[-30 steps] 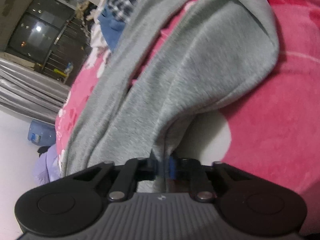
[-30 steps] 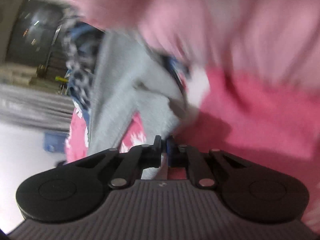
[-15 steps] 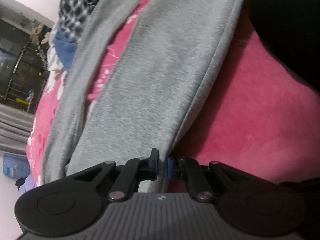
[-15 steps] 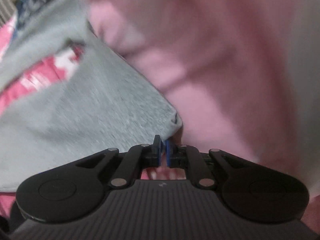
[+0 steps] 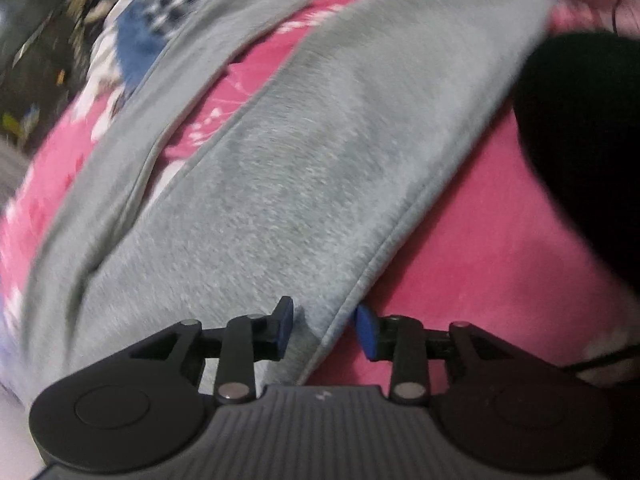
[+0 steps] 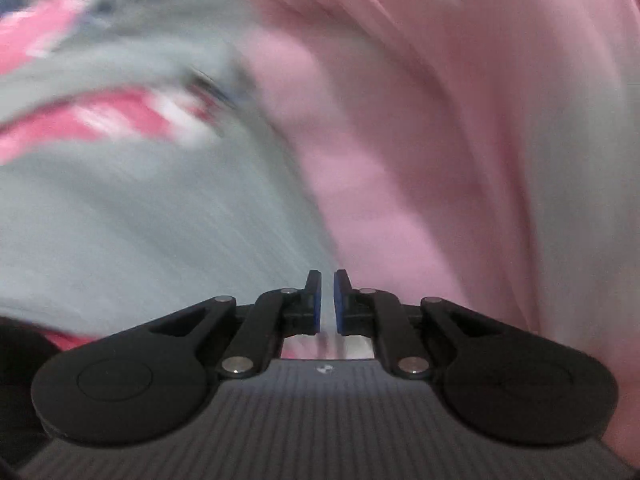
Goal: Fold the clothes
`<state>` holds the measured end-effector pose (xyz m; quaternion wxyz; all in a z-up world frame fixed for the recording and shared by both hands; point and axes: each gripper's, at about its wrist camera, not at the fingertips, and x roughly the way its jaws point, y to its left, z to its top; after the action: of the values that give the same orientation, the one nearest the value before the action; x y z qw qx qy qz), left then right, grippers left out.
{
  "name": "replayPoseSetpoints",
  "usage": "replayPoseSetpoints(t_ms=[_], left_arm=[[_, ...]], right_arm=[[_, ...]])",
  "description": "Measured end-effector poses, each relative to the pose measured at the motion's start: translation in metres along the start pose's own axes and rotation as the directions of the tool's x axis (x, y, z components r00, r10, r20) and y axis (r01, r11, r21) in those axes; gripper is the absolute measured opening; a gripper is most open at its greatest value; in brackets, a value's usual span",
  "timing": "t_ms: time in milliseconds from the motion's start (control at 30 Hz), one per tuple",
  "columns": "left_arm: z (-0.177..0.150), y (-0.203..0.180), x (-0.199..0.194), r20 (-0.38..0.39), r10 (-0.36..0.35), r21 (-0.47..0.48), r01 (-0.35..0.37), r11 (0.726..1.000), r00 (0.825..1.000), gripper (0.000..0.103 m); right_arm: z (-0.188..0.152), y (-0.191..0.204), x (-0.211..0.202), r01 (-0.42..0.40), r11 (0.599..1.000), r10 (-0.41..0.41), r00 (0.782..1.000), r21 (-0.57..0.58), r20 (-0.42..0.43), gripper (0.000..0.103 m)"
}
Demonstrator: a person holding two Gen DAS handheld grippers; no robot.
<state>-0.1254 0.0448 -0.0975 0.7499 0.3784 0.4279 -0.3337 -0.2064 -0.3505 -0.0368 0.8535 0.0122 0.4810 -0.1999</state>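
Observation:
A grey fleece garment (image 5: 320, 168) lies spread on a pink blanket (image 5: 480, 248). My left gripper (image 5: 324, 328) is open, and the garment's hemmed corner lies loose between its blue pads. In the right wrist view the same grey garment (image 6: 140, 216) is blurred at left. My right gripper (image 6: 327, 300) has its blue pads slightly parted with nothing visible between them. A pale pink cloth (image 6: 440, 140) fills the right of that view.
A pile of other clothes, checked and blue (image 5: 160, 24), lies at the blanket's far end. A black rounded object (image 5: 580, 140) sits at the right of the left wrist view. A dark room background (image 5: 32, 40) shows at far left.
My left gripper has opened and released the grey garment's corner. My right gripper's pads have parted slightly and the garment edge is no longer between them. The garment now lies flatter.

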Motion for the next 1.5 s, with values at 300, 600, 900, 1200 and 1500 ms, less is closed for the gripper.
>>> replayPoseSetpoints(t_ms=[300,600,900,1200,1500], left_arm=[[0.002,0.032,-0.006,0.021,-0.01,-0.21,0.014,0.978,1.0,0.051],[-0.033,0.052,-0.017,-0.019,-0.124,-0.326,0.111,0.939,0.992,0.057],[-0.04,0.092,0.014,-0.1,-0.014,-0.561,-0.045,0.826,0.995,0.057],[-0.03,0.078,0.035,-0.192,0.108,-0.432,-0.183,0.883,0.975,0.062],[-0.039,0.081,0.032,-0.176,0.075,-0.508,-0.156,0.847,0.982,0.063]], right_arm=[[0.102,0.095,0.11,-0.191,0.944,0.194,0.981,-0.269,-0.017,0.008],[0.092,0.036,0.151,-0.001,0.957,-0.044,0.988,-0.289,-0.149,0.0],[0.126,0.177,0.099,-0.384,0.706,0.475,0.88,-0.595,-0.006,0.054],[0.121,0.309,0.118,-0.578,0.456,0.591,0.765,-0.677,-0.255,0.043],[0.108,0.329,0.128,-0.145,0.509,0.369,0.927,-0.848,0.063,0.0]])
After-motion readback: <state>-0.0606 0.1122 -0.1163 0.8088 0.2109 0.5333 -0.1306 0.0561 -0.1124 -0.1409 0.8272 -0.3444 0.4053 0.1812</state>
